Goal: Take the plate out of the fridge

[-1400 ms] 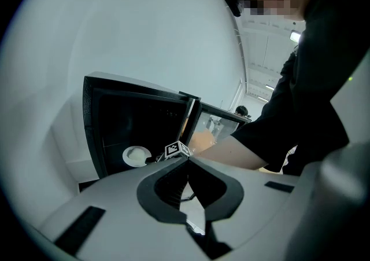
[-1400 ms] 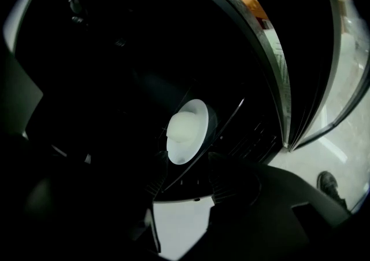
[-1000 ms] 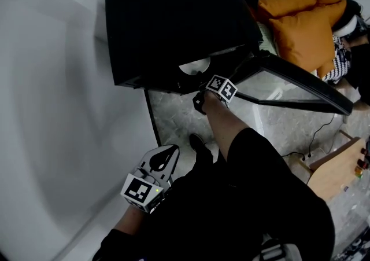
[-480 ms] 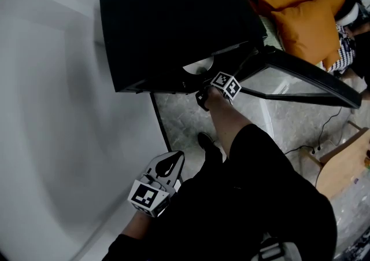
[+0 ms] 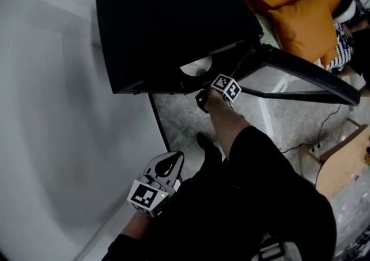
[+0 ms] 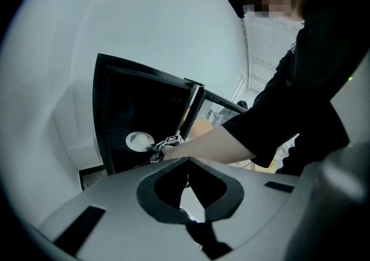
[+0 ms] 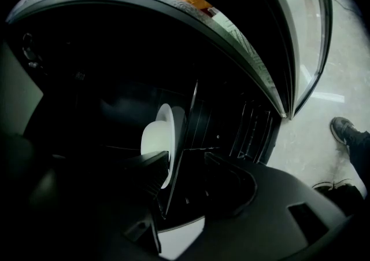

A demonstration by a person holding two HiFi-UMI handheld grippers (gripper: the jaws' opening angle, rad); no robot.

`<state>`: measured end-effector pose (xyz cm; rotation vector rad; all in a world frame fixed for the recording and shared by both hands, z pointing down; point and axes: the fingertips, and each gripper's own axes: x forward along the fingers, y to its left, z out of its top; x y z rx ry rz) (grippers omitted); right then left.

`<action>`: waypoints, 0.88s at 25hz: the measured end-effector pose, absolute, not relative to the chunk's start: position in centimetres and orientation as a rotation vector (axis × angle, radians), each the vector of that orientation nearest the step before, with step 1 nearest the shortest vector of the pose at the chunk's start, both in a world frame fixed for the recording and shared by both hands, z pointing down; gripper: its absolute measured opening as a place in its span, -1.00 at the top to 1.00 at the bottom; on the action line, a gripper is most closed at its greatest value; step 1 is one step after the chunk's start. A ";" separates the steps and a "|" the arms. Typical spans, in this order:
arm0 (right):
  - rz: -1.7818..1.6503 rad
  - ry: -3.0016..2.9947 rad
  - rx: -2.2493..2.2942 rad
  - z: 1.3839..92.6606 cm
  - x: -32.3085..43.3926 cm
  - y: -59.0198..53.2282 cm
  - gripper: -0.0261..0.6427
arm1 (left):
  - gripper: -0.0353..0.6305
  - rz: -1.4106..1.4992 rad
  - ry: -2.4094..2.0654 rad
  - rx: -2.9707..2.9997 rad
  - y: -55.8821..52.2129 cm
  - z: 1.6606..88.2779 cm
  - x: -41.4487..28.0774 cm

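Note:
A white plate (image 5: pixel 194 68) lies on a shelf inside the black fridge (image 5: pixel 167 22), whose glass door (image 5: pixel 300 77) stands open to the right. My right gripper (image 5: pixel 205 93) reaches into the opening. In the right gripper view the plate (image 7: pixel 157 138) sits at the jaw tips; my right gripper (image 7: pixel 185 158) is open, one jaw on each side of the near rim and the thin shelf edge. My left gripper (image 5: pixel 174 155) hangs low by the person's leg, shut and empty. The left gripper view shows the left gripper (image 6: pixel 188 162), with the plate (image 6: pixel 139 140) and right gripper (image 6: pixel 165 145) far ahead.
A white wall (image 5: pixel 52 138) runs close along the left. Orange cushions (image 5: pixel 300 17) lie behind the door. A wooden table (image 5: pixel 341 167) and a cable (image 5: pixel 315 138) are at the right. The person's shoe (image 5: pixel 205 140) rests on the marble floor (image 5: pixel 179 115) before the fridge.
The head view has shifted slightly. My right gripper stays at the fridge opening by the plate, and the left gripper has barely moved.

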<state>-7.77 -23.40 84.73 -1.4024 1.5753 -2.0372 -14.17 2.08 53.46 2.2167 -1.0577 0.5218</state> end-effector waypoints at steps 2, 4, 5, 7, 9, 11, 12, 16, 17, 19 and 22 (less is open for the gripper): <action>-2.034 1.570 -1.404 84.7 -7.6 -23.2 0.33 | 0.87 0.510 -1.058 2.200 2.0 53.3 -14.0; -2.027 1.570 -1.402 84.6 -7.6 -23.1 0.36 | 0.87 0.510 -1.055 2.198 2.0 53.4 -14.0; -2.020 1.575 -1.401 84.5 -7.5 -23.1 0.39 | 0.87 0.507 -1.055 2.195 2.0 53.4 -13.9; -1.999 1.595 -1.399 83.9 -7.6 -23.2 0.54 | 0.87 0.501 -1.053 2.194 2.1 53.5 -13.9; -1.985 1.613 -1.402 83.3 -7.7 -23.3 0.74 | 0.87 0.513 -1.044 2.211 2.3 53.7 -14.0; -1.988 1.614 -1.408 83.1 -7.8 -23.4 0.80 | 0.87 0.526 -1.036 2.231 2.4 53.9 -14.1; -1.991 1.611 -1.409 83.0 -7.8 -23.4 0.81 | 0.87 0.524 -1.036 2.230 2.3 53.7 -14.1; -1.999 1.594 -1.401 83.0 -7.5 -23.2 0.82 | 0.87 0.518 -1.035 2.219 2.1 53.5 -14.0; -2.000 1.588 -1.396 83.0 -7.4 -23.0 0.82 | 0.87 0.521 -1.033 2.225 2.2 53.6 -14.1; -1.999 1.583 -1.384 82.9 -7.2 -22.7 0.83 | 0.87 0.520 -1.029 2.226 2.1 53.5 -14.0; -1.983 1.581 -1.362 82.5 -7.0 -22.5 0.84 | 0.87 0.518 -1.024 2.234 1.9 53.3 -13.8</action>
